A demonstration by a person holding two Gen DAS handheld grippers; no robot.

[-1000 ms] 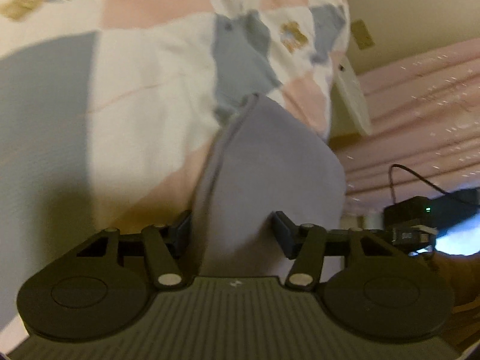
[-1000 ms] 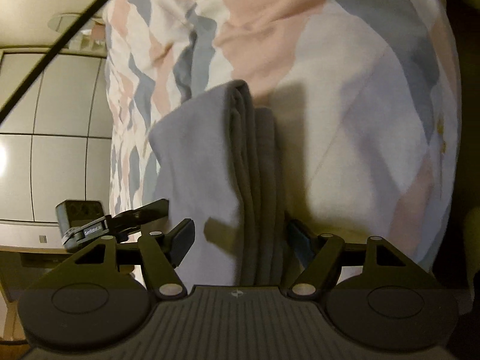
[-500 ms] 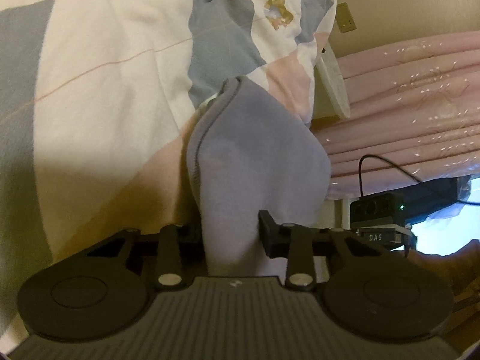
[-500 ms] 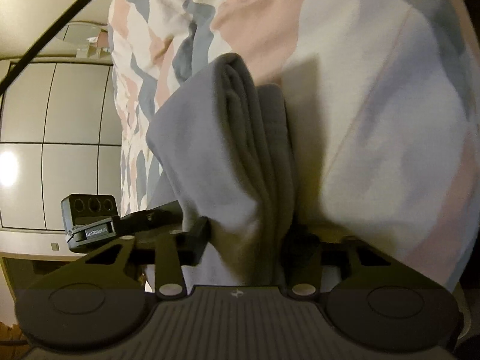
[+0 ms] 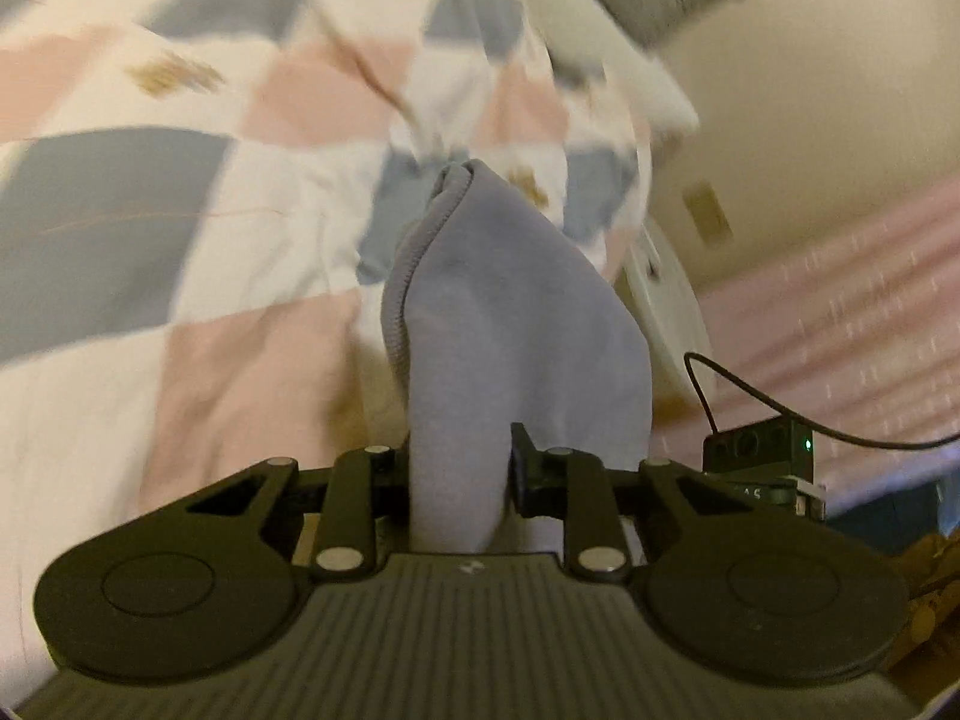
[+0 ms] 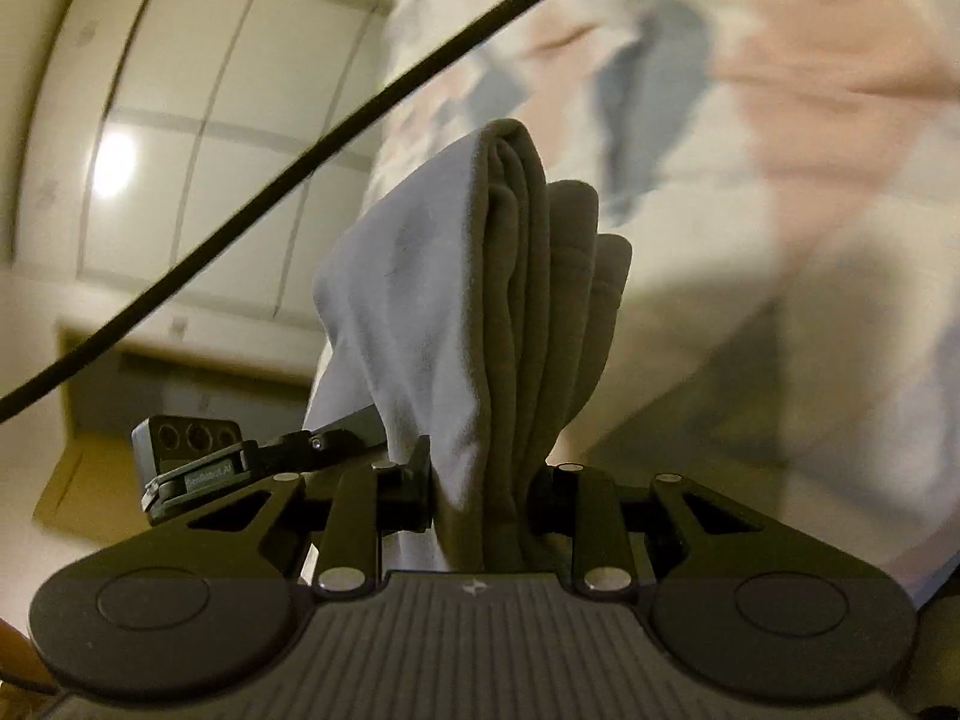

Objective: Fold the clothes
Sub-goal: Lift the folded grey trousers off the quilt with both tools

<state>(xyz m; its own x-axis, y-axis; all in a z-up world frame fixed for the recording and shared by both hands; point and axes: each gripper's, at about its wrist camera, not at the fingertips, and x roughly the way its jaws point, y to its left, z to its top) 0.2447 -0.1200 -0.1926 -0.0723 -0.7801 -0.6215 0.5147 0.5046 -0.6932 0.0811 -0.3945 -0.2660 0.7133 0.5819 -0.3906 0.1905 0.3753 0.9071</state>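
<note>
Left gripper (image 5: 459,471) and right gripper (image 6: 483,483) both clamped on grey garment (image 5: 510,324), patchwork quilt (image 5: 198,192) behind it, black cable (image 6: 336,138) crossing left of garment, pink curtain (image 5: 840,300) to its right

No label or text can be read

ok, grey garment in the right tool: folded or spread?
Folded. The grey garment shows several stacked layers bunched between the right tool, not one flat sheet.

Soft matt grey cloth garment (image 5: 516,330)
</note>
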